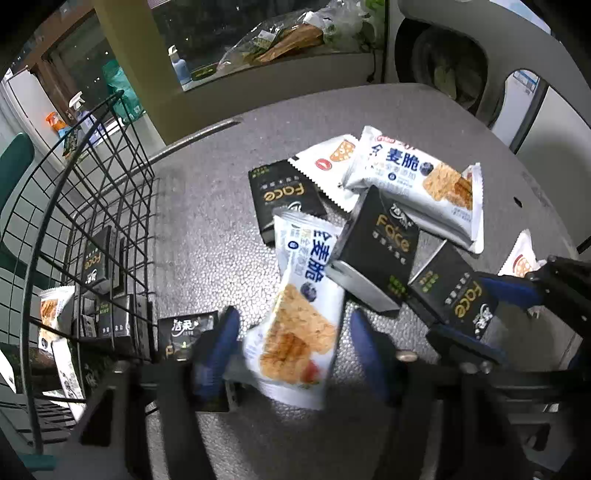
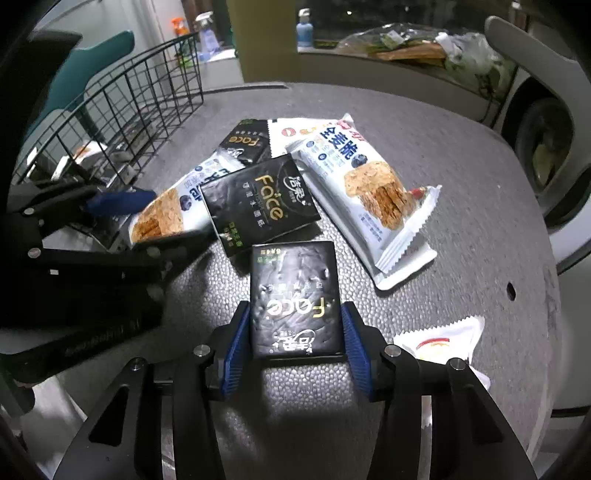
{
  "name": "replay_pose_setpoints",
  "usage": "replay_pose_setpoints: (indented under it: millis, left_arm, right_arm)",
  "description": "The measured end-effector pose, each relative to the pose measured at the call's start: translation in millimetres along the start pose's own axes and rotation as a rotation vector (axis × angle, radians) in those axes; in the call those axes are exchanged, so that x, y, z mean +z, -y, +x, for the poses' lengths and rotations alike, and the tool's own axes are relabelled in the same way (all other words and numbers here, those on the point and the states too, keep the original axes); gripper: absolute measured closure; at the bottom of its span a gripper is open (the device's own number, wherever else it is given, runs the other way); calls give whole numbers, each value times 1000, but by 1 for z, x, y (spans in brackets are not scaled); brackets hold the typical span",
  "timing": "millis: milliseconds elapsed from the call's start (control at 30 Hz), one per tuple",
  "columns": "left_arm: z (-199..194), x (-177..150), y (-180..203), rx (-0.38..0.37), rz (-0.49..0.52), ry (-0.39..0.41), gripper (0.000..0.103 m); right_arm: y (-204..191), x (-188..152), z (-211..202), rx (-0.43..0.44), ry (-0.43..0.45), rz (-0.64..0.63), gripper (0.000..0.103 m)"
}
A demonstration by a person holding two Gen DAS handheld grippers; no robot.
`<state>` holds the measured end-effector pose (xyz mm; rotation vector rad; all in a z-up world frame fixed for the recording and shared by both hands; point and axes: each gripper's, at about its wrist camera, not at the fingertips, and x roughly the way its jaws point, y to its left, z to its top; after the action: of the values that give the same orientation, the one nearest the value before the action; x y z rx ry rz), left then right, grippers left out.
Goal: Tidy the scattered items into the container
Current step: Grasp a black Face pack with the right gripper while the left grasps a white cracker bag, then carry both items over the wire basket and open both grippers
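A white cracker packet (image 1: 295, 332) lies lengthwise between the blue pads of my left gripper (image 1: 293, 343), with thin gaps on both sides; the jaws are open and a black tissue pack (image 1: 184, 332) sits under the left pad. My right gripper (image 2: 295, 332) is shut on a black "Face" tissue pack (image 2: 295, 295), pads pressed on its long sides. More tissue packs (image 1: 284, 195) (image 2: 258, 203), a large cracker packet (image 2: 362, 184) and small white sachets (image 1: 325, 158) (image 2: 439, 343) are piled on the grey table (image 1: 207, 240). The black wire basket (image 1: 110, 166) at the left holds several packs.
The table's round edge curves off at right, with a small hole (image 2: 511, 290) near it. A white chair (image 2: 535, 110) stands at the right, a teal chair (image 2: 99, 62) behind the basket. A sill at the back carries a bottle (image 2: 304, 31) and bags.
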<state>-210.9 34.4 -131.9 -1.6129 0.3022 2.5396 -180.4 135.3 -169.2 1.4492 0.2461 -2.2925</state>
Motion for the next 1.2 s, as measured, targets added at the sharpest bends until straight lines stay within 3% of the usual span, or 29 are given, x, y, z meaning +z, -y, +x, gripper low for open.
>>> replay_pose_setpoints:
  millis: [467,633,867,967,1200]
  left_arm:
    - [-25,-50,4,-18,-71,-26,54]
    - [-19,-54,0,3,-98,-26,43]
    - [-11,-46,-3,10,-100,-23,42]
    - [-11,-45,-2,-6,-90,-25,54]
    - [-27,-45,-1,-17,-92,-5,62]
  right_arm:
    - [-13,-43,-24,-15,-15,29,55]
    - [-15,-40,-19,-38,-2,21,52]
    - [-12,-33,-17,-21,7,36,53]
    - [-14,-34,-18,-20,4,26,55]
    - [-14,-32,-35,-6,32,44,56]
